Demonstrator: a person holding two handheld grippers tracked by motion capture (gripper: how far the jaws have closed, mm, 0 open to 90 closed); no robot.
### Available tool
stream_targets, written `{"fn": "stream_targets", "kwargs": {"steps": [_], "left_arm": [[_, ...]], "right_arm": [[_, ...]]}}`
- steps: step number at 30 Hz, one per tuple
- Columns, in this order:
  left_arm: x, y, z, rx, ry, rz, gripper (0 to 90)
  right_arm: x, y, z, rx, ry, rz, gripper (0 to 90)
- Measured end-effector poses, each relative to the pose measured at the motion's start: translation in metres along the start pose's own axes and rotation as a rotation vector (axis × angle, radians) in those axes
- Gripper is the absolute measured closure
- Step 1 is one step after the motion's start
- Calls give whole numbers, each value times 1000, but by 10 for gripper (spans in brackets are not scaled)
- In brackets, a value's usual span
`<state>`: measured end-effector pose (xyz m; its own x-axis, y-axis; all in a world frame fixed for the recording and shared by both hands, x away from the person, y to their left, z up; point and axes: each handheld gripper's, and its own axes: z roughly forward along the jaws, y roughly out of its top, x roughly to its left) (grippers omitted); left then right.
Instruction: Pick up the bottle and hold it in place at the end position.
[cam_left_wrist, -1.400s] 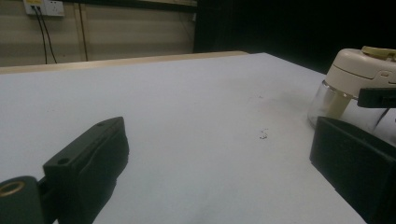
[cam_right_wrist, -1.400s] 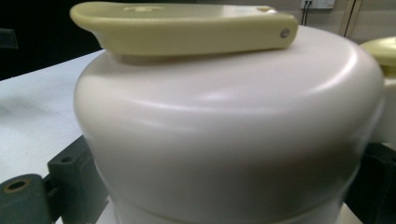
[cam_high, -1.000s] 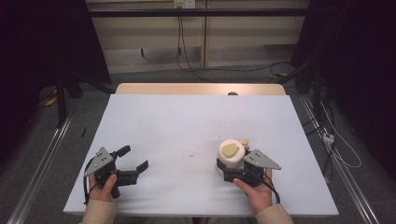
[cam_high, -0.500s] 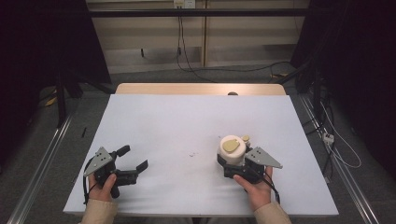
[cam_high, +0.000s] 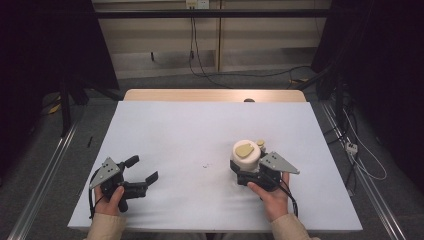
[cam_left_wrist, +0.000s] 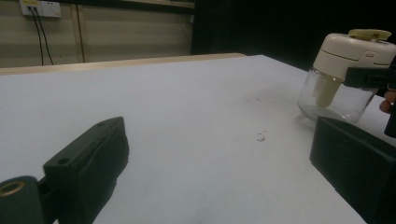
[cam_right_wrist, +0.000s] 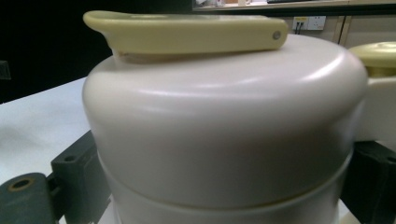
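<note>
A: Where is the jar (cam_high: 246, 158)?

B: It stands upright on the white counter (cam_high: 200, 130), right of centre and toward the near edge. Its body is clear glass, its lid is cream, and a pale yellow tab (cam_right_wrist: 187, 31) lies flat on top of the lid.

A: And the right gripper (cam_high: 243, 172)?

B: The right hand (cam_high: 272, 197) holds it against the jar. In the right gripper view a black jaw stands on either side of the lid, closed in on it, so the gripper is clamped around the jar.

A: What about the left gripper (cam_high: 142, 170)?

B: It sits low at the near left of the counter in the left hand (cam_high: 111, 197), well apart from the jar. Its jaws are spread wide with bare counter between them; it holds nothing.

A: Anything else on the counter?

B: A small dark speck (cam_left_wrist: 260, 137) lies between the two grippers, nearer the jar.
</note>
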<state>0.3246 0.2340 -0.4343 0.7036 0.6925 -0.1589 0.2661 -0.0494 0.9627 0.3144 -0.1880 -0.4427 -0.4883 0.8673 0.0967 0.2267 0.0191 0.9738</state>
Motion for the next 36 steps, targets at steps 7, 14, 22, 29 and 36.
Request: {"fn": "stream_targets", "kwargs": {"steps": [7,14,22,29,36], "left_arm": [[0,0,0,1,-3,1,41],[0,0,0,3,-4,0,40],[0,-1,1,5,-6,-2,40],[1,-1,1,5,-10,0,41],[0,-1,2,4,-14,-3,40]], "right_arm": [[2,4,7,-6,10,13,69],[2,6,15,2,17,8,69],[4,9,21,-3,21,6,69],[4,12,28,-8,21,4,69],[5,15,37,-12,24,8,69]]}}
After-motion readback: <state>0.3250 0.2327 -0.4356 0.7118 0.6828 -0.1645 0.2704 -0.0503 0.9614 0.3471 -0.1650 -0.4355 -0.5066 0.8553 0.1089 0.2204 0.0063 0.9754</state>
